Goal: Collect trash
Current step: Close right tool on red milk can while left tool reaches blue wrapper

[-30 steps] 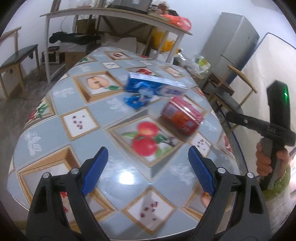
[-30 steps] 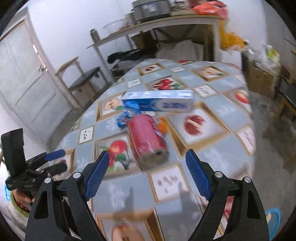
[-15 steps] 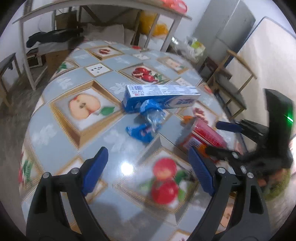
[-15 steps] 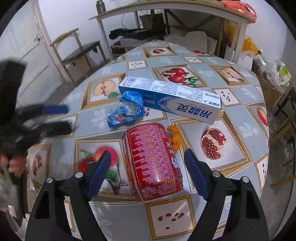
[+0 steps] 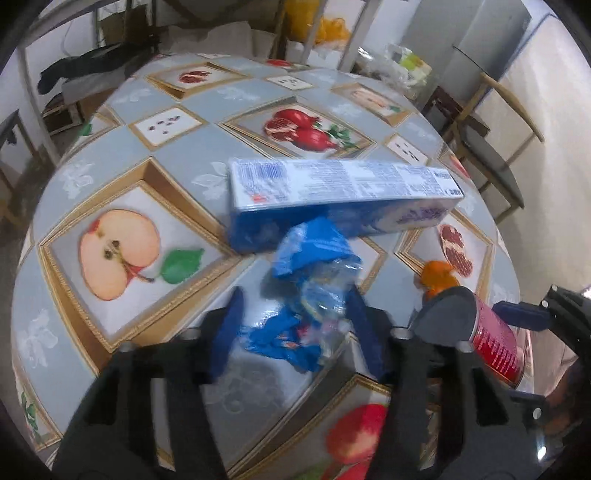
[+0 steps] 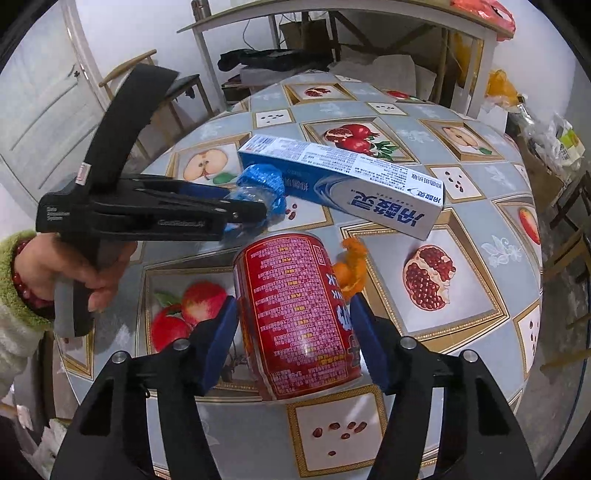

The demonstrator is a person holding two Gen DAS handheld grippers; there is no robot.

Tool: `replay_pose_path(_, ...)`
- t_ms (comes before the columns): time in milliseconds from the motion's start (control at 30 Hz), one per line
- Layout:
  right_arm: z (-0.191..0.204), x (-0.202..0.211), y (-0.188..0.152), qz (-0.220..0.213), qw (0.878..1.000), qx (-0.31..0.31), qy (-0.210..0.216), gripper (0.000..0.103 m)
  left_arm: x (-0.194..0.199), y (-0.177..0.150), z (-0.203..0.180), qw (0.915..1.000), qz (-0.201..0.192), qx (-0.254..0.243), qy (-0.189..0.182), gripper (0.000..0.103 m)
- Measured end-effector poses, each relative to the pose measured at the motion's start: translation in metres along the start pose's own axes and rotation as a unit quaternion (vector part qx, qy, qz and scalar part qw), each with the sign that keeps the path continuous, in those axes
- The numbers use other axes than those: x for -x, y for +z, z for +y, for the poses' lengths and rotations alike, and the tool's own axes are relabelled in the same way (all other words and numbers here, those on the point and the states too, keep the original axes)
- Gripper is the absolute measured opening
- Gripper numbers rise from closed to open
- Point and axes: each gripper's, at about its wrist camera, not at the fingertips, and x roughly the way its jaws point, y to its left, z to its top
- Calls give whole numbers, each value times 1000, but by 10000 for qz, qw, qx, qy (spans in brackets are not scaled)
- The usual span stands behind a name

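A crumpled blue wrapper (image 5: 314, 258) lies on the fruit-patterned table (image 5: 184, 166) in front of a blue-and-white toothpaste box (image 5: 343, 181). My left gripper (image 5: 297, 332) straddles the wrapper with its jaws closing, and the blurred pads look just short of pressing on it. A red can (image 6: 291, 314) lies on its side with an orange peel (image 6: 351, 266) beside it. My right gripper (image 6: 295, 332) is closing on the can, both blue pads against its sides. From the right wrist, the left gripper (image 6: 255, 218) reaches onto the wrapper (image 6: 262, 181) next to the box (image 6: 343, 184).
A hand (image 6: 74, 273) in a green-cuffed sleeve holds the left gripper. A wooden chair (image 5: 498, 147) stands off the table's right edge. A shelf table with clutter (image 6: 332, 22) sits behind, and a white door (image 6: 44, 110) is at the left.
My left gripper moved in over the blue wrapper and its jaws narrowed around it. My right gripper came down over the red can and its jaws closed in to the can's sides.
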Motion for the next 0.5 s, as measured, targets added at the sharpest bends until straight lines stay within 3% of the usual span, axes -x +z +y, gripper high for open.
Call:
replay_pose_path(67, 2, 3, -5, 4, 10000, 18, -1, 60, 0, -2, -2, 10000, 28, 1, 2, 33)
replay_pose_path(167, 4, 8, -13, 22, 10000, 0, 16, 60, 6, -11, -7, 9999, 62, -84, 90, 28)
replay_pose_path(300, 8, 20, -31, 38, 10000, -58, -21, 60, 19, -30, -10, 9999, 136, -90, 47, 27)
replay_pose_path(500, 4, 43, -71, 20, 9990, -447, -91, 60, 51, -91, -15, 9991, 260, 135, -305, 26)
